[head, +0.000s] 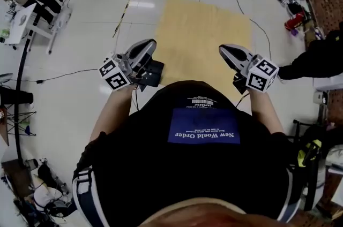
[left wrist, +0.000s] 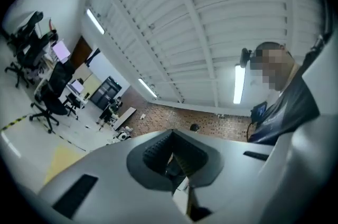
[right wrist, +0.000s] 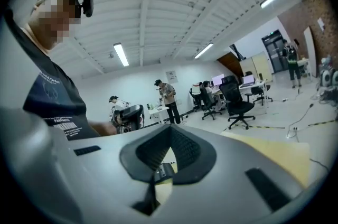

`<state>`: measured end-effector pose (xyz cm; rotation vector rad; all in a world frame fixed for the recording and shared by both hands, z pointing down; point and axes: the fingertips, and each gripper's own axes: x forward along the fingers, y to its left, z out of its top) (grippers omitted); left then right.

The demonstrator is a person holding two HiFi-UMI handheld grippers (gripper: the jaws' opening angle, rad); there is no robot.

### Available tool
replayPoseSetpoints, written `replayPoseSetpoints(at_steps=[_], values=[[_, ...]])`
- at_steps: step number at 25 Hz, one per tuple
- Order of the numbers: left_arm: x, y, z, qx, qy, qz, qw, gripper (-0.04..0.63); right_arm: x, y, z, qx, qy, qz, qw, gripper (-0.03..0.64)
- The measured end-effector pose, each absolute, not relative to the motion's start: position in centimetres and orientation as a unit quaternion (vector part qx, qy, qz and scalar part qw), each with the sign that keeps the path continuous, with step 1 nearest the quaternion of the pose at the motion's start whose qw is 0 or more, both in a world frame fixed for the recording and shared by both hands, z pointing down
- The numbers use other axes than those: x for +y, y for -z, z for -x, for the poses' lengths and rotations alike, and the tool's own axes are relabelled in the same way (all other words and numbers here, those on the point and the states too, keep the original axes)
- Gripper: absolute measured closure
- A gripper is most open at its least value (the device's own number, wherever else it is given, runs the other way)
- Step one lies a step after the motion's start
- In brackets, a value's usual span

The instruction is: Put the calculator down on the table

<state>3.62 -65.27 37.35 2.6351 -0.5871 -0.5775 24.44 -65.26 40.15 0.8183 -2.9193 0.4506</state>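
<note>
In the head view, the left tongs (head: 150,44) and right tongs (head: 223,48) hung before the person's chest, over a yellow surface (head: 203,28). No calculator showed.

In the left gripper view, the jaws were pressed together, empty.

In the right gripper view, they were likewise closed on nothing.

The put-down looked done or not begun. The next move called for locating the calculator.

we see a pale yellow wood table (head: 203,33) on a glossy white floor (head: 80,44). the left gripper (head: 149,45) and right gripper (head: 225,50) are grey, their marker cubes (head: 114,75) patterned in black-and-white squares. the shirt (head: 134,178) is black with a blue patch; the tape (head: 127,4) is striped yellow and black.
</note>
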Motion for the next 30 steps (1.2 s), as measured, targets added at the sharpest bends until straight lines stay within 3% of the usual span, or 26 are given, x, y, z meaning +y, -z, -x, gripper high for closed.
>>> replayPoseSetpoints(at_steps=[6,11,30], values=[[-64.6,-36.1,-7.6,-0.192,0.158,-0.958,0.143,0.588,-65.3,-40.4,-26.2,-0.935,-0.132,-0.325,0.045,0.630],[-64.2,-35.2,-10.6,-0.160,0.151,-0.966,0.133,0.588,-63.9,-39.6,-29.1,-0.931,-0.154,-0.330,-0.008,0.630],[-62.6,-35.4,-11.9,-0.127,0.122,-0.975,0.136,0.588,-60.5,-40.1,-30.4,-0.922,-0.136,-0.362,0.010,0.632]])
